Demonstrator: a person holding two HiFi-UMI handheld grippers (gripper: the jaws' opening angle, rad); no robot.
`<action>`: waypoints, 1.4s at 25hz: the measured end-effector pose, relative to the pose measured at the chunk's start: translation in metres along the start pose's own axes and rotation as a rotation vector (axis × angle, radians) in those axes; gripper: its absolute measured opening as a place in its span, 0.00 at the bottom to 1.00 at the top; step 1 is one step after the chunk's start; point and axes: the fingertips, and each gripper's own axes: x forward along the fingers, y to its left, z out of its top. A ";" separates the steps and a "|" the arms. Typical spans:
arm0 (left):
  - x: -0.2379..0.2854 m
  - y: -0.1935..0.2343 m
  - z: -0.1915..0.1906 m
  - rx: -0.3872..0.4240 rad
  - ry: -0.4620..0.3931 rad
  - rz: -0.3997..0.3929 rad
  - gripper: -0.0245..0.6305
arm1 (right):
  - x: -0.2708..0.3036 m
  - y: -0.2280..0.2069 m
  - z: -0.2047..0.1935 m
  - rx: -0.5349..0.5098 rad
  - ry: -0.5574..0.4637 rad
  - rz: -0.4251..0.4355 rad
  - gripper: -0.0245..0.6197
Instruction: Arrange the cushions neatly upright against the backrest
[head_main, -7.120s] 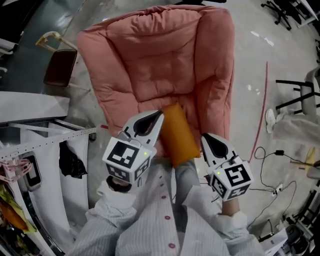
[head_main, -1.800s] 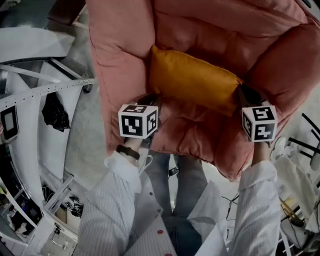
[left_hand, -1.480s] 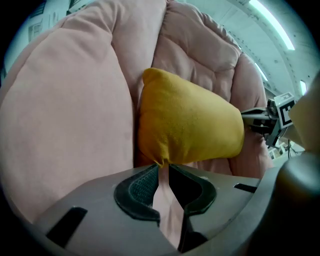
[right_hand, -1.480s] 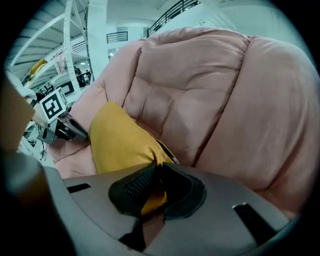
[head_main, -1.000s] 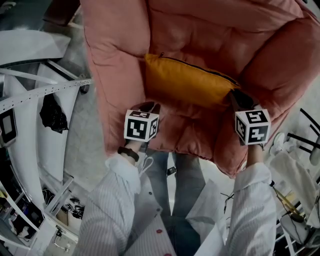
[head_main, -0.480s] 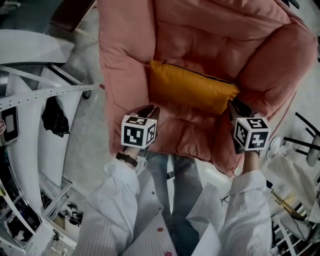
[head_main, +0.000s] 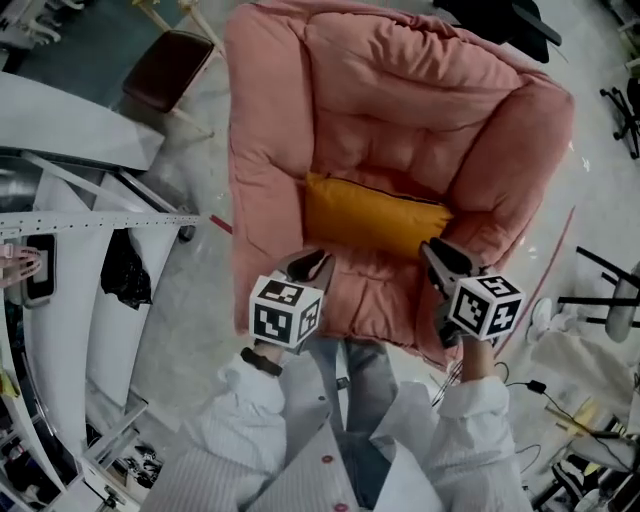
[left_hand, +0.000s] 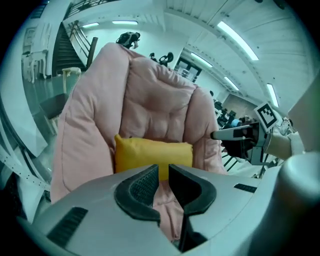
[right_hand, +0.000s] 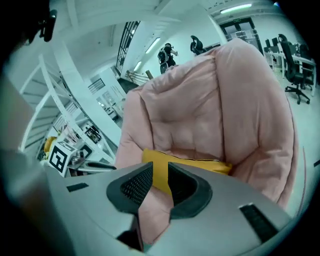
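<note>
The only print to be seen is the square black-and-white markers (head_main: 285, 310) on the cubes of the left gripper (head_main: 308, 265) and the right gripper (head_main: 440, 262); they carry no letters. The orange rectangular fabric cushion (head_main: 375, 215) stands on one long edge at the back of the seat of the pink padded fabric armchair (head_main: 400, 110), its back against the foot of the backrest. Its long axis runs across the chair from one arm to the other, its broad face is turned toward the person, and a dark seam line runs along its top edge. Half a second ago the right gripper's tip was at the cushion's right end and the left gripper was just below its left corner. Now both grippers have drawn back over the front of the seat, clear of the cushion, which has kept its place. In the left gripper view the left gripper (left_hand: 163, 172) has its jaws a narrow gap apart with nothing between the pads, the cushion (left_hand: 152, 152) well beyond them. In the right gripper view the right gripper (right_hand: 160, 172) has just been opening; its jaws stand narrowly apart and grip nothing, with pink seat fabric and the cushion (right_hand: 200, 165) behind.
</note>
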 end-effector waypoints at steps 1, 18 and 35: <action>-0.008 -0.007 0.007 0.013 -0.015 -0.007 0.14 | -0.007 0.011 0.007 0.012 -0.023 0.023 0.13; -0.155 -0.185 0.131 0.229 -0.359 -0.264 0.07 | -0.194 0.195 0.109 -0.151 -0.425 0.258 0.12; -0.248 -0.262 0.185 0.421 -0.548 -0.385 0.05 | -0.279 0.250 0.146 -0.405 -0.584 0.160 0.06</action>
